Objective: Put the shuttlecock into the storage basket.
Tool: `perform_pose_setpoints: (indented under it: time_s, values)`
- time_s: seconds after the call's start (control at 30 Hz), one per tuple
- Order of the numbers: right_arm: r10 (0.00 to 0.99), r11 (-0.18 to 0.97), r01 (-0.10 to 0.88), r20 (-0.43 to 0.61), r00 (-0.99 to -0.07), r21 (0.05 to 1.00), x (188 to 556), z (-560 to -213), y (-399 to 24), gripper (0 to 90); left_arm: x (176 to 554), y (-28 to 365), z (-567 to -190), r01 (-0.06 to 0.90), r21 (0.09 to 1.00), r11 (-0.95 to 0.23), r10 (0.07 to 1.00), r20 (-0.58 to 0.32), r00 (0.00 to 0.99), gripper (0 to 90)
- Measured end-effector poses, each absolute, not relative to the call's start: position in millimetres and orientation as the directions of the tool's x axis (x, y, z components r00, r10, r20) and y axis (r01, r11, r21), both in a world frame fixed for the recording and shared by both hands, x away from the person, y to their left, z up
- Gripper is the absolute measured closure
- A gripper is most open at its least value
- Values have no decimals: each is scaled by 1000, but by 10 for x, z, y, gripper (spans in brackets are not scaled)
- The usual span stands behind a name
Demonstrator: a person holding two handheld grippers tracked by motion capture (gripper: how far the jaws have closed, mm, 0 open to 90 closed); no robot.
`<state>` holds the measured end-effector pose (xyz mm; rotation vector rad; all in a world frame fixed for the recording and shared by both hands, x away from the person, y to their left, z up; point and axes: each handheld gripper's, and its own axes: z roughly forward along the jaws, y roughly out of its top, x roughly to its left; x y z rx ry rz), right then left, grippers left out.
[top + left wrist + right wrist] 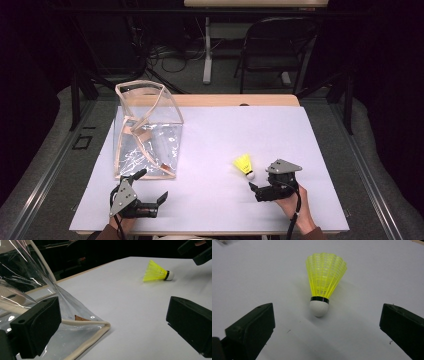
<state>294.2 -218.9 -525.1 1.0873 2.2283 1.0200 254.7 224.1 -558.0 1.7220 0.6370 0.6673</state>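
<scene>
Your right gripper [256, 189] sits low over the white table cover [215, 145] at the near right, its jaws spread wide apart and holding nothing. In the right gripper view the same right gripper [322, 322] points straight at the yellow shuttlecock [323, 288], which lies on its side just ahead of the jaws, white cork tip toward you, skirt fanned away. Neither jaw touches it. From the high view the shuttlecock [244, 166] rests on the cover just beyond and slightly left of that gripper.

Your left gripper [150, 187] is at the near left, jaws also wide apart and empty. In the left gripper view, your left gripper [110, 322] has its left jaw just beside the near corner of the clear plastic bag [30, 285], whose cream-coloured piping runs along the bottom edge between the jaws; whether that jaw touches the plastic cannot be told. The shuttlecock [157, 272] lies well beyond, near the right gripper.

The clear plastic bag [147, 130] stands upright on the left part of the cover, top open.
</scene>
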Motion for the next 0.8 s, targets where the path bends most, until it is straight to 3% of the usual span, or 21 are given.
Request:
perform_pose_setpoints:
  time_s: [0.8]
  values:
    - [818,455,560,-77,-569,692,3161,-5248,-1941,0,2550,2236,-5580,81,970,-231,711,111,694,0]
